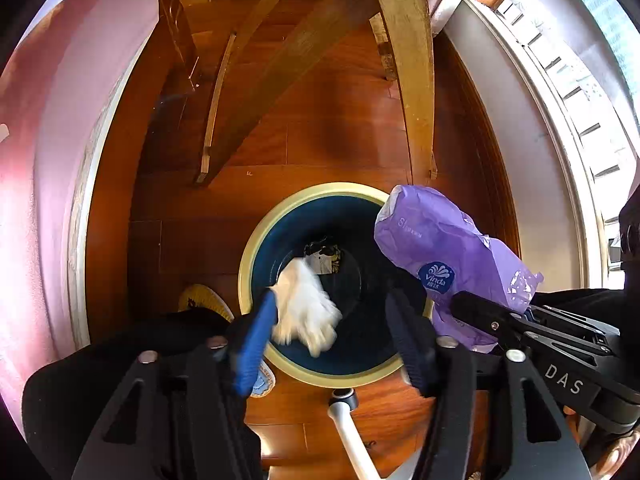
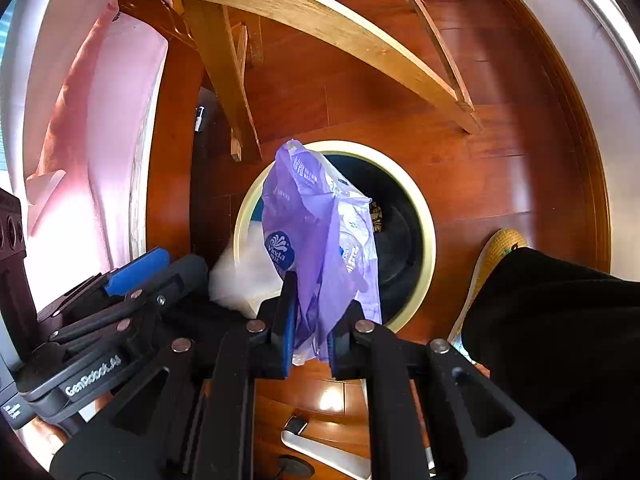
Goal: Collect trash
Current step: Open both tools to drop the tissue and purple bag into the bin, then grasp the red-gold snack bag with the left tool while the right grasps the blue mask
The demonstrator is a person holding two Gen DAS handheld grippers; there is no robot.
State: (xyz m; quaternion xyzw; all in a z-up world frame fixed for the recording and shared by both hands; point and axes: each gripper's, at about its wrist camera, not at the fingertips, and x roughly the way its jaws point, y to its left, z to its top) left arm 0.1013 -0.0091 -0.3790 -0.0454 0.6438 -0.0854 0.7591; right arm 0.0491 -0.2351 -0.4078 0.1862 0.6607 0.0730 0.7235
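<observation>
A round bin (image 1: 256, 248) with a cream rim and dark blue inside stands on the wooden floor; it also shows in the right wrist view (image 2: 424, 216). A dark printed wrapper (image 1: 324, 256) lies at its bottom. My left gripper (image 1: 332, 304) is open above the bin's mouth, and a blurred white crumpled tissue (image 1: 308, 312) hangs by its left finger, over the opening. My right gripper (image 2: 312, 312) is shut on a purple Vinda tissue wrapper (image 2: 316, 232), held over the bin's rim; the wrapper also shows in the left wrist view (image 1: 448, 248).
A wooden chair frame (image 1: 408, 80) stands just beyond the bin. A pink bedcover (image 1: 48, 140) hangs at the left and a white window frame (image 1: 560, 100) runs along the right. A person's yellow slipper (image 2: 496, 252) is beside the bin. A white rod (image 1: 348, 432) lies below.
</observation>
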